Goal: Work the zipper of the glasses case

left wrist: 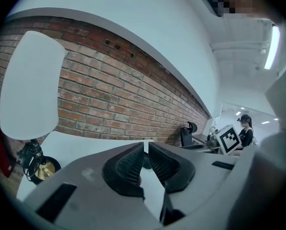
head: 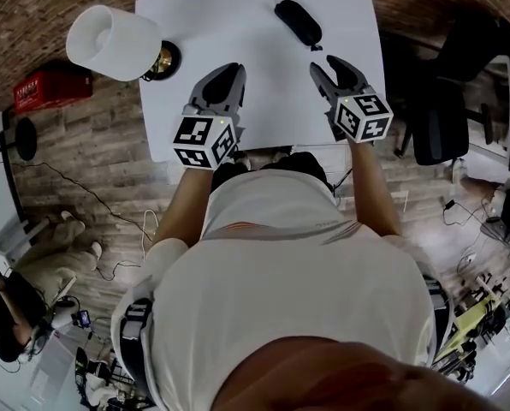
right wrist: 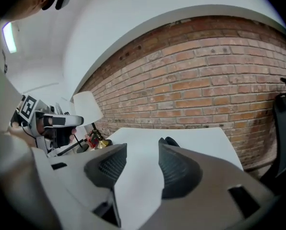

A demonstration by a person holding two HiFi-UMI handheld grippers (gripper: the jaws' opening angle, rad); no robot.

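The black glasses case [head: 298, 22] lies zipped at the far right of the white table [head: 263, 110]. Neither gripper touches it. My left gripper [head: 230, 72] hovers over the table's near left part with its jaws shut and nothing held; in the left gripper view [left wrist: 146, 150] its ribbed pads meet at the tips. My right gripper [head: 325, 65] hangs just short of the case with its jaws open and empty. In the right gripper view [right wrist: 142, 150] the case [right wrist: 171, 141] peeks out behind the right finger's tip.
A lamp with a white shade [head: 114, 41] and a brass base [head: 163, 59] stands at the table's far left corner. A black office chair [head: 456, 92] is to the right of the table. A red box [head: 54, 84] sits on the floor at the left. A brick wall [right wrist: 220, 85] runs behind the table.
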